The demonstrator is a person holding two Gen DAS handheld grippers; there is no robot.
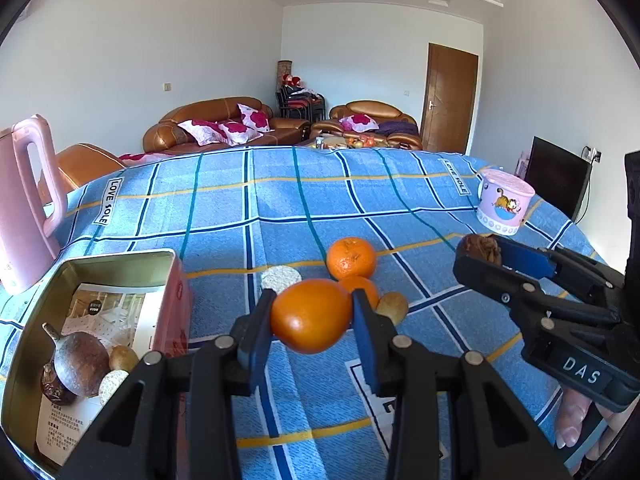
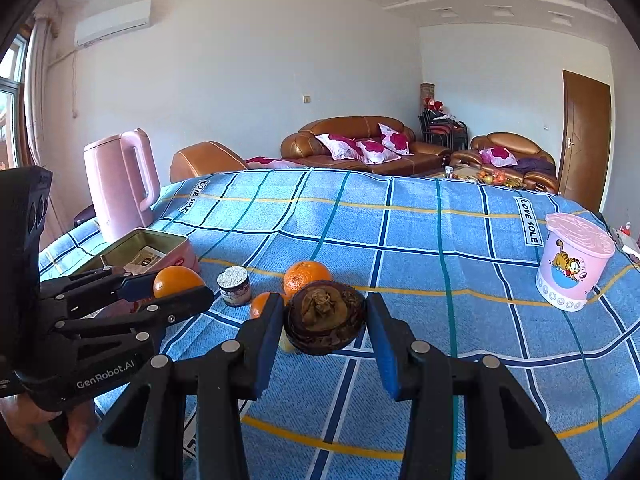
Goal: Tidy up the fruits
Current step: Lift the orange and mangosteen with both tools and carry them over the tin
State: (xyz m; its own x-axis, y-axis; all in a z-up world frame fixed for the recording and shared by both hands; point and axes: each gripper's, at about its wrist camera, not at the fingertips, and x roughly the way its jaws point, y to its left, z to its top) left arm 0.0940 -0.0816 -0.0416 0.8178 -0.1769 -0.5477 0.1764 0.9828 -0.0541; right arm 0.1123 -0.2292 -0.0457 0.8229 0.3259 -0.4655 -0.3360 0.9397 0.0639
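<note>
Left wrist view: the left gripper (image 1: pixel 312 322) clamps an orange (image 1: pixel 311 316) above the blue cloth (image 1: pixel 280 208). The right gripper (image 2: pixel 325 320) grips a brown fruit (image 2: pixel 326 318).

bright daylight, sharp focus, strong fisheye bending, dark vignetted corners, soft shadows

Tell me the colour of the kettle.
Pink. The kettle shows best in the right wrist view, behind the tin.
</note>
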